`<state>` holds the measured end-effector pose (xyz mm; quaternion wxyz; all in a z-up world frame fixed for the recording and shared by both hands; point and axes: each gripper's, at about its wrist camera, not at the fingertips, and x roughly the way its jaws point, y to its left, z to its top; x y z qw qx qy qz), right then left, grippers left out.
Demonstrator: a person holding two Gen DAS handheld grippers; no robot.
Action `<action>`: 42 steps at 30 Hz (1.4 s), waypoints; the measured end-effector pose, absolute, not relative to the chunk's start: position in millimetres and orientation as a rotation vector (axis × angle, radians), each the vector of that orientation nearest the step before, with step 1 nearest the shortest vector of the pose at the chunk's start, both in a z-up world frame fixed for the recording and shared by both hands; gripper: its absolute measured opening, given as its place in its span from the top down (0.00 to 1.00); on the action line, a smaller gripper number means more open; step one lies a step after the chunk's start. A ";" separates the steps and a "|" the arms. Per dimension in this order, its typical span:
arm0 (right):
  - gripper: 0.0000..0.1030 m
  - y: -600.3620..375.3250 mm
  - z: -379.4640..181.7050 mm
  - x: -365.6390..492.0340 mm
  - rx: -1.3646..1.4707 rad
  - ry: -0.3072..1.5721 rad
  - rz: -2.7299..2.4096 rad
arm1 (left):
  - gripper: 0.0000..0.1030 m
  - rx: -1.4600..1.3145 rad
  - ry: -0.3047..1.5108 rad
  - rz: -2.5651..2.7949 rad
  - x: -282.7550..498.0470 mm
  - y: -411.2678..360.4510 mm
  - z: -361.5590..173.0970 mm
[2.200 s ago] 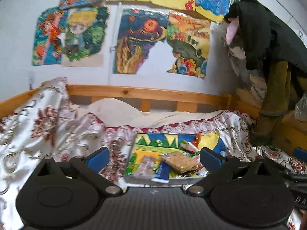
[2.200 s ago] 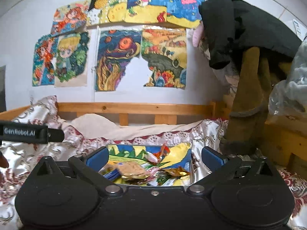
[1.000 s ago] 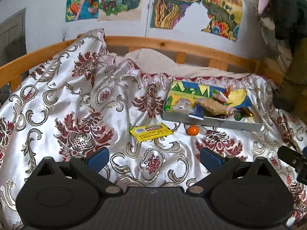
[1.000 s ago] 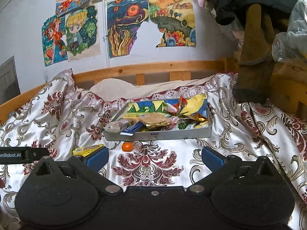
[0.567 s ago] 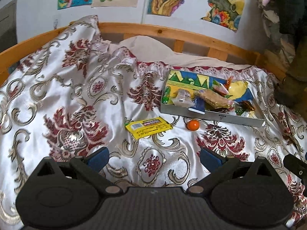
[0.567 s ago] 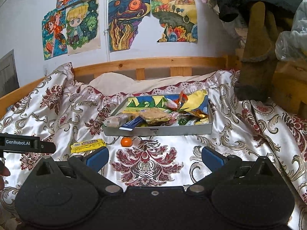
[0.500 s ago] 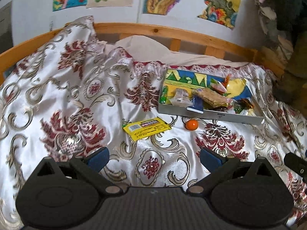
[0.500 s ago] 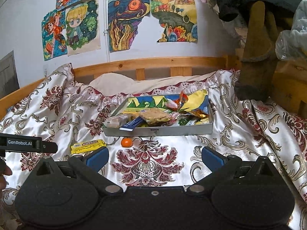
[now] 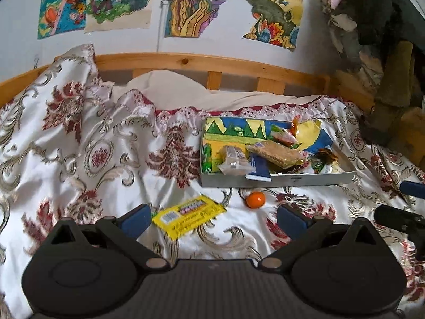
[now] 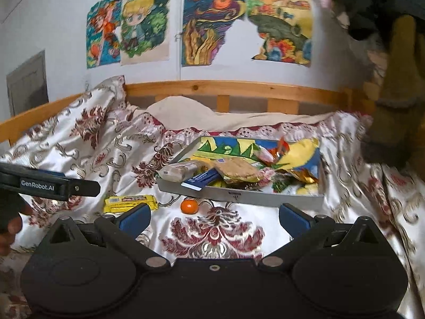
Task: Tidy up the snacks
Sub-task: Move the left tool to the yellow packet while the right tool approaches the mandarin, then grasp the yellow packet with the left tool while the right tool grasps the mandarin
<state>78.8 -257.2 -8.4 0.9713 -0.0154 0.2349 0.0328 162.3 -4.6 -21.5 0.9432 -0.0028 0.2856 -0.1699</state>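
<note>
A shallow grey box (image 9: 279,180) (image 10: 239,195) with a painted bottom lies on the bed, with several snack packets piled in it. In front of it on the bedspread lie a yellow snack packet (image 9: 187,212) (image 10: 130,202) and a small orange fruit (image 9: 255,199) (image 10: 189,206). My left gripper (image 9: 212,219) is open, low over the bedspread, the yellow packet just ahead of its left finger. My right gripper (image 10: 213,219) is open too, a little short of the orange fruit. Neither holds anything.
The bed has a wooden rail (image 9: 212,65) at the back and a patterned satin cover (image 9: 66,146). Dark clothes (image 9: 385,40) hang at the right. The left gripper's body (image 10: 53,183) and a hand show at the left of the right wrist view.
Both grippers have come down and forward toward the bed. The yellow packet and the orange fruit sit closer to the fingers. Both stay open.
</note>
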 end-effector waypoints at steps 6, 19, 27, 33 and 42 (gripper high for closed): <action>0.01 -248.8 -27.0 119.6 -0.075 0.454 0.095 | 0.01 0.064 0.554 -0.363 193.4 -14.9 -37.3; 0.01 -231.8 -75.4 189.6 -0.175 0.529 0.100 | 0.01 0.208 0.665 -0.479 257.5 -20.1 -89.7; 0.01 -234.1 -96.5 218.1 -0.157 0.599 0.101 | 0.01 0.274 0.705 -0.542 274.6 -22.4 -99.7; 0.04 -234.1 -110.8 234.9 -0.092 0.639 0.161 | 0.05 0.293 0.766 -0.607 280.9 -27.7 -109.5; 0.29 -233.8 -120.3 257.5 -0.001 0.659 0.213 | 0.31 0.208 0.855 -0.625 296.1 -15.2 -109.7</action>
